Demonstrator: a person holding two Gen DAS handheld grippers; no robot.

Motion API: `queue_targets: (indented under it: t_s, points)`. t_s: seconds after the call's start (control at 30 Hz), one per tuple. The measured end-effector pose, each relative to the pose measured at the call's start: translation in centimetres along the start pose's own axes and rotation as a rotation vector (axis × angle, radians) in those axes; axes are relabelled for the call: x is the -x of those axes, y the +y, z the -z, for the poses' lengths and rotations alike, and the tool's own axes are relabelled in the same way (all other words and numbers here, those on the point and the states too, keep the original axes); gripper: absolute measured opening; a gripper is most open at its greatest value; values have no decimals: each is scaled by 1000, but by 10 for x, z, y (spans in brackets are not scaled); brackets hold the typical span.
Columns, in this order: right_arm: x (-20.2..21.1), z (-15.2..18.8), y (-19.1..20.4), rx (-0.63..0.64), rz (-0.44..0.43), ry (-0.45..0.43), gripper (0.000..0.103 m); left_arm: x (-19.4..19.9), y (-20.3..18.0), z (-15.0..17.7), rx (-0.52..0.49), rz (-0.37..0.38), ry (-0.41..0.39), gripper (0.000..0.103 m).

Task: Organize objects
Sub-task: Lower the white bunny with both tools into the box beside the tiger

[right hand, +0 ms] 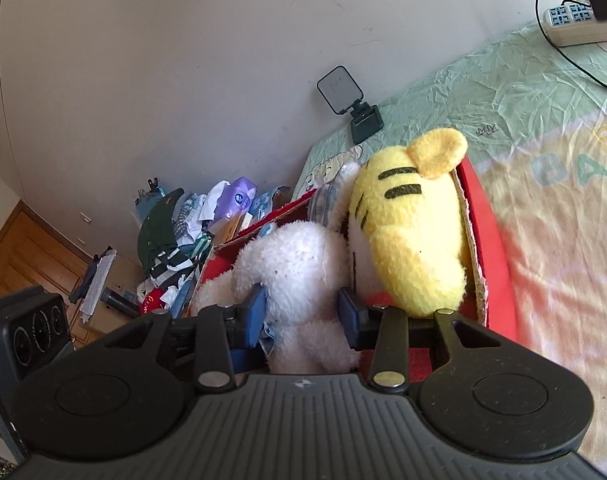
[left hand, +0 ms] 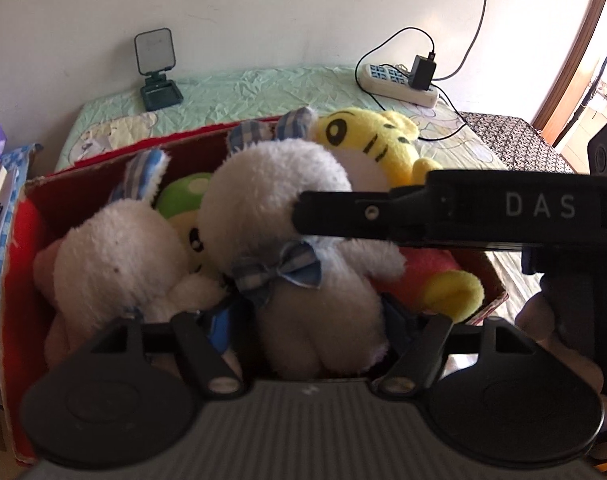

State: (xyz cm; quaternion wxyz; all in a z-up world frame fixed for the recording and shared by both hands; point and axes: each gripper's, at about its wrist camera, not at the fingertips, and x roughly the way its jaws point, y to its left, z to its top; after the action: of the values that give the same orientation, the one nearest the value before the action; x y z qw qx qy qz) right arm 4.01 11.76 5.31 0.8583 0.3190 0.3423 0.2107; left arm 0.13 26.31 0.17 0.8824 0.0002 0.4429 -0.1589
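My right tongs [right hand: 301, 314] pinch the white bunny [right hand: 299, 264], upright, head toward frame top; left tongs [left hand: 303, 320] straddle it, grip unclear.

Left gripper [left hand: 303, 320] fingertips buried behind white plush rabbit [left hand: 287, 216]. Green plush [left hand: 187, 192] mostly hidden between rabbits. Red box [left hand: 19, 240] cut off at left edge; clutter pile [right hand: 191, 232] too blurry to identify.
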Motion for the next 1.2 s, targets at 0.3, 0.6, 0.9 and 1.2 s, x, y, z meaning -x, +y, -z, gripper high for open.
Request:
queue_targets:
  t_s: [0.3,0.6,0.9,1.2]
  points:
    - [2,3,3,20,19,-4,42,-2,-6,1,-12,-15,6,81]
    - [5,6,5,38,42,-11,42,-2,-9,3,-5,-17,14,90]
    - [8,12,10,51,72,-18,42,2,-10,6,12,-29,6,92]
    - [7,14,14,68,103,-23,44,-2,-11,5,16,-38,8,94]
